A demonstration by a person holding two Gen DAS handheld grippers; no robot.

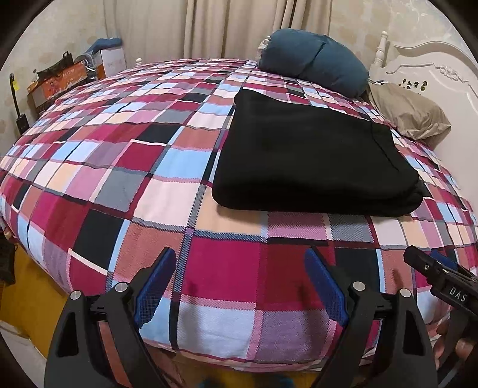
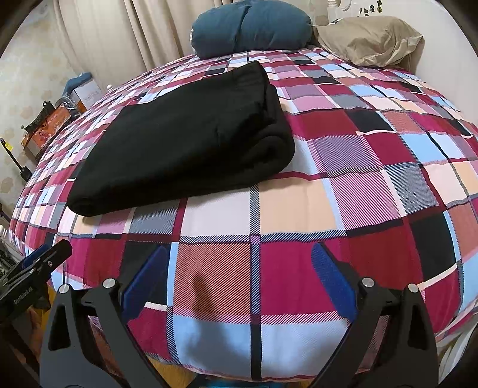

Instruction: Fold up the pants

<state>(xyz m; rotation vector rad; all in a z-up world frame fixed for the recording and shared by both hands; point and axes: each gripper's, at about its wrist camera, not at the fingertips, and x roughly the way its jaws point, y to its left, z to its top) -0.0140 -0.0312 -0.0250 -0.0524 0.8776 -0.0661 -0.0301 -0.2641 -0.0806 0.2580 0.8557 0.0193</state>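
Observation:
Black pants [image 1: 310, 155] lie folded into a thick flat rectangle on the checked bedspread [image 1: 119, 167], toward the pillow end; the right wrist view shows the pants [image 2: 185, 137] with their rolled fold edge facing right. My left gripper [image 1: 239, 268] hangs open over the bed's near edge, well short of the pants, nothing between its blue pads. My right gripper [image 2: 239, 265] is likewise open and empty above the bedspread [image 2: 358, 179]. Each gripper appears at the edge of the other's view: the right gripper's tip [image 1: 442, 274], the left gripper's tip [image 2: 35, 265].
A dark blue pillow [image 1: 313, 59] and a tan pillow [image 1: 412, 116] lie at the head of the bed by a white headboard [image 1: 433, 68]. Boxes and bags [image 1: 59, 77] stand beyond the far side, under beige curtains [image 1: 233, 27]. A wooden floor [image 1: 27, 298] shows below the bed's near edge.

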